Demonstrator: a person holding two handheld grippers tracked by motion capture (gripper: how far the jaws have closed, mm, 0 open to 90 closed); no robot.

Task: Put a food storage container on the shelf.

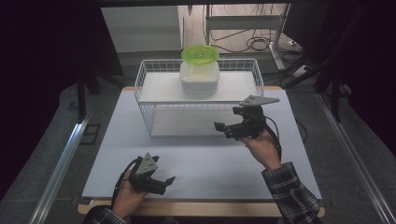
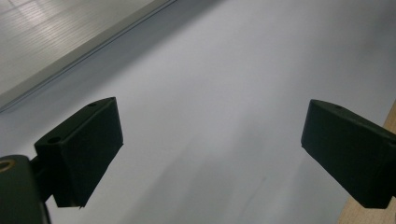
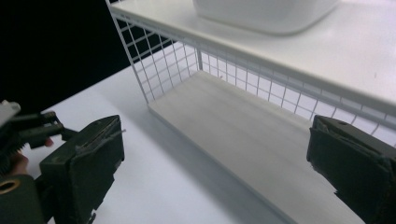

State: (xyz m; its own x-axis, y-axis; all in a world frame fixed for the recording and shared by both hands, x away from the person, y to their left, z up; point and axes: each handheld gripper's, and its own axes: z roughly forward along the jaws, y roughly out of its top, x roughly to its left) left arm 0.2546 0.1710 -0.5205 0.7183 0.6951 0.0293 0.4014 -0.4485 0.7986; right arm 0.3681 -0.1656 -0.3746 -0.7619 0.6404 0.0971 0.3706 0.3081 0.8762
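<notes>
Near-left, left gripper (image 1: 156,182) is resting w/ jaws spread, nothing between. Wire rack (image 1: 150,88) is standing far-center, white container (image 1: 200,78) w/ green lid (image 1: 200,54) sitting on its top shelf. Right gripper (image 1: 226,130) is hovering near rack's right front, jaws wide & empty; best approaching level, 2 jaws straddling container.

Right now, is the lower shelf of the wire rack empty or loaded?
Empty. The lower shelf shows bare board, while the white container with the green bowl sits on the top shelf.
</notes>
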